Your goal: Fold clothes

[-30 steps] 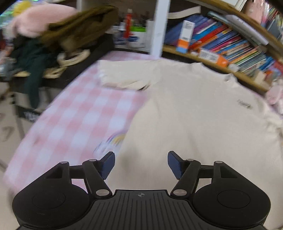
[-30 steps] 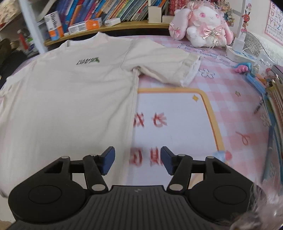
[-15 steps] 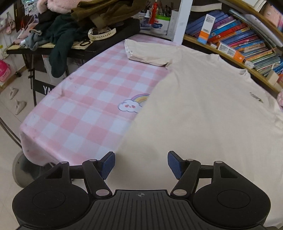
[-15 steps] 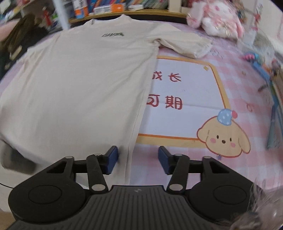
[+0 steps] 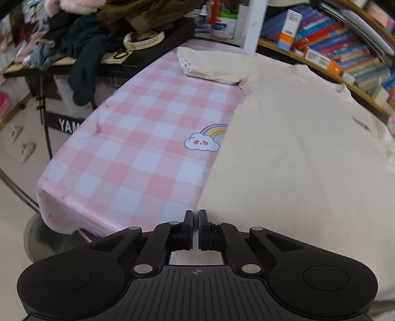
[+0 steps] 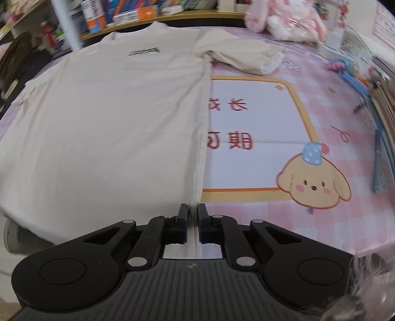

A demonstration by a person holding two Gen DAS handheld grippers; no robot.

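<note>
A cream T-shirt (image 5: pixel 296 153) lies flat, front up, on a pink checked table cover (image 5: pixel 138 153), collar toward the bookshelf. It also shows in the right wrist view (image 6: pixel 111 118), with a small dark logo on the chest. My left gripper (image 5: pixel 195 219) is shut on the shirt's bottom hem at its left corner, at the table's near edge. My right gripper (image 6: pixel 193 214) is shut on the hem at the shirt's right corner, along the side seam. Both sleeves lie spread out to the sides.
A black stand piled with dark clothes (image 5: pixel 86 49) is at the far left. A bookshelf (image 5: pixel 333 44) runs behind the table. A pink plush rabbit (image 6: pixel 288 19), pens and small toys (image 6: pixel 358 71) line the right side. A printed puppy mat (image 6: pixel 259 133) lies right of the shirt.
Both grippers drew back to the shirt's bottom hem and closed from wide open, each taking hold of a hem corner.
</note>
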